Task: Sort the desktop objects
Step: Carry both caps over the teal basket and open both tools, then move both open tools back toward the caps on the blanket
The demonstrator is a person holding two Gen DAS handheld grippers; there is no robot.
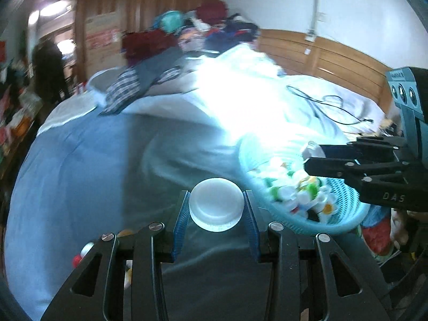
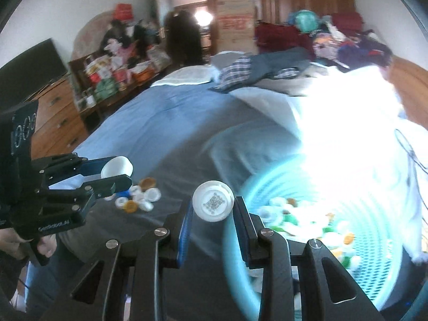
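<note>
My left gripper is shut on a plain white bottle cap, held above the blue bedsheet. Over the basket's edge my right gripper is shut on a white cap with a printed code. In the left wrist view the right gripper shows at the right with its white cap over the light blue mesh basket. In the right wrist view the left gripper shows at the left with its cap above a pile of loose caps. The basket holds several mixed caps.
A white quilt with a black cable lies beyond the basket. Folded and piled clothes sit at the bed's far end. A wooden dresser stands to the left, and a person in dark clothes stands near the doorway.
</note>
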